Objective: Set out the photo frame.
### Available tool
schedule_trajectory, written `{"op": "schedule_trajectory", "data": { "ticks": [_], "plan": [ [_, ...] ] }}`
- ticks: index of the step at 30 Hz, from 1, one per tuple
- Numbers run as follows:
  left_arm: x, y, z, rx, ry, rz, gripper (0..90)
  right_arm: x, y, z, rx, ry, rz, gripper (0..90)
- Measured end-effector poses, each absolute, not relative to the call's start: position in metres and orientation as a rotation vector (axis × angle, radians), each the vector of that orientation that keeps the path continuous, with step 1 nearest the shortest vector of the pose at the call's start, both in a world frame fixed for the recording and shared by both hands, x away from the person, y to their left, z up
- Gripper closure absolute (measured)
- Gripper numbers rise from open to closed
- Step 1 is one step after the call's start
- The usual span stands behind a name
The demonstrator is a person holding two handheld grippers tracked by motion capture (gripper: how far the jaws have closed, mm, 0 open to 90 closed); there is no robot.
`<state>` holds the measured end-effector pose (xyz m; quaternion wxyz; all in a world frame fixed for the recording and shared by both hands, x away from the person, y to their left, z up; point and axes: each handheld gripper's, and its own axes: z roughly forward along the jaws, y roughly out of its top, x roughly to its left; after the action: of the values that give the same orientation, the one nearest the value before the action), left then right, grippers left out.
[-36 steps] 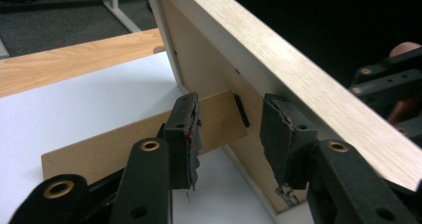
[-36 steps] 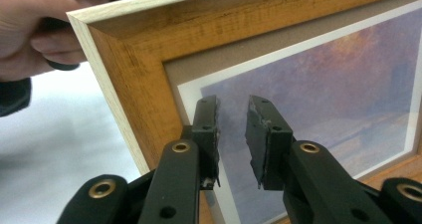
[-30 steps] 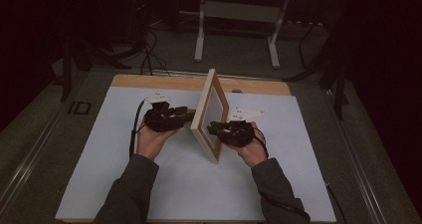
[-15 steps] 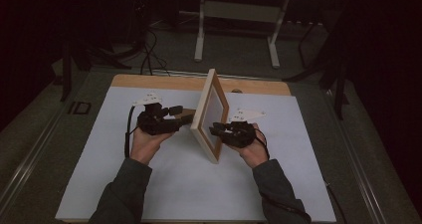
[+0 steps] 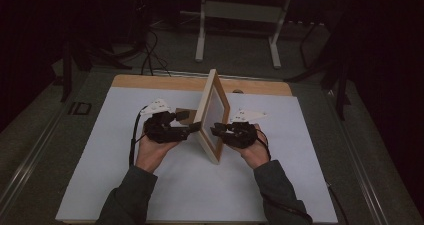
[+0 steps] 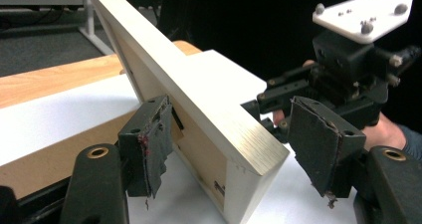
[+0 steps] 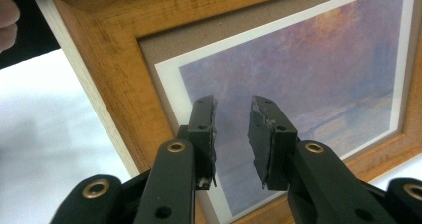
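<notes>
Frame: picture frame (image 5: 212, 115) stood upright on edge on table (image 5: 300, 185), mid-table, btwn both grippers.
L side: left gripper (image 5: 192, 127) just beside frame's back.
R side: right gripper (image 5: 215, 131) at frame's front.
Behind: desk legs (image 5: 202, 25) beyond table's far edge.

The upright picture frame (image 5: 212, 116) stands between both hands; white tabletop (image 5: 125, 185) around lies free.
</notes>
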<state>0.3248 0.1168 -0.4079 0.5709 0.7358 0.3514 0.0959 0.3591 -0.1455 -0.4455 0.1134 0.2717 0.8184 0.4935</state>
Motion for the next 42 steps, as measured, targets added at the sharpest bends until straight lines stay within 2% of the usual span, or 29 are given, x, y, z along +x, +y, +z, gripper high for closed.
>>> {"op": "schedule_trajectory", "data": {
  "ticks": [6, 13, 23, 42],
  "plan": [
    [0.325, 0.104, -0.415, 1.759, 0.833, 0.228, 34.7, 0.360, -0.150, -0.445, 0.810, 2.390, 1.445, 71.7],
    [0.325, 0.089, -0.420, 1.775, 0.890, 0.295, 40.0, 0.362, -0.156, -0.444, 0.832, 2.374, 1.440, 71.2],
    [0.329, 0.082, -0.425, 1.744, 0.978, 0.265, 44.9, 0.363, -0.164, -0.443, 0.858, 2.354, 1.435, 70.3],
    [0.328, 0.079, -0.424, 1.766, 1.078, 0.348, 58.9, 0.364, -0.174, -0.442, 0.892, 2.319, 1.441, 70.2]
  ]
}}
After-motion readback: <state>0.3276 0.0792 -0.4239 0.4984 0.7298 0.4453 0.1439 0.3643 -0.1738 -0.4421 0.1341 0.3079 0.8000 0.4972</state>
